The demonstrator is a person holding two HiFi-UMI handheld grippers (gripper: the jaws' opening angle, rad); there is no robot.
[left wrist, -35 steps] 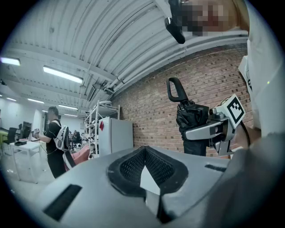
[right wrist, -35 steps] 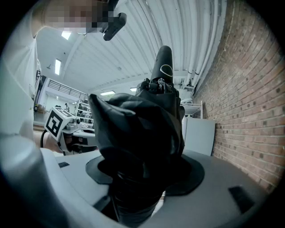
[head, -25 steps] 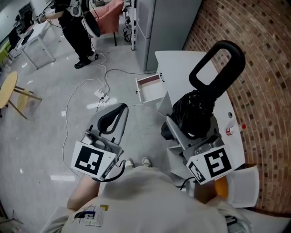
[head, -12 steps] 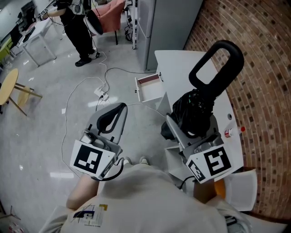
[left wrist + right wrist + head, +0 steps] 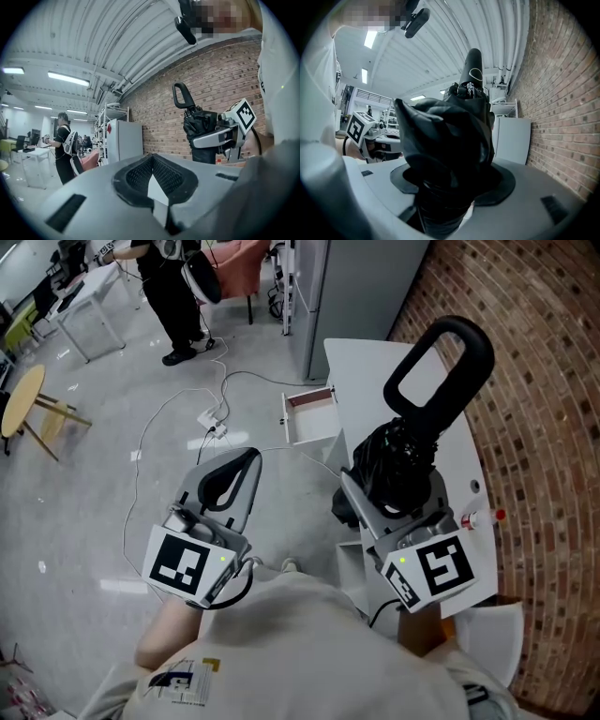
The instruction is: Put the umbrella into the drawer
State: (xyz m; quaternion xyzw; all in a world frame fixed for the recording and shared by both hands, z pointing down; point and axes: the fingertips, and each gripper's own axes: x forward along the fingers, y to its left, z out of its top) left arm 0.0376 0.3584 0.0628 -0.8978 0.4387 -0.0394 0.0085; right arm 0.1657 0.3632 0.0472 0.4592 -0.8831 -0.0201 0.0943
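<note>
A folded black umbrella (image 5: pixel 403 454) with a big loop handle (image 5: pixel 441 362) stands upright in my right gripper (image 5: pixel 398 491), which is shut on its bunched canopy (image 5: pixel 445 140). It hovers over the near end of the white cabinet (image 5: pixel 375 381). A small drawer (image 5: pixel 309 418) stands pulled open from the cabinet's left side, beyond the umbrella, and looks empty. My left gripper (image 5: pixel 242 465) hangs over the floor left of the cabinet, pads together, holding nothing. In the left gripper view its jaws (image 5: pixel 151 161) meet, and the umbrella (image 5: pixel 202 136) shows at the right.
A brick wall (image 5: pixel 544 381) runs along the right, and a tall grey cabinet (image 5: pixel 356 287) stands behind the white one. A small red-capped bottle (image 5: pixel 478 517) lies on the cabinet top. Cables and a power strip (image 5: pixel 208 418) cross the floor. A person (image 5: pixel 173 296) stands far back left.
Both grippers have eased a little forward and down, the umbrella still in the right one. The person at the back has shifted slightly.
</note>
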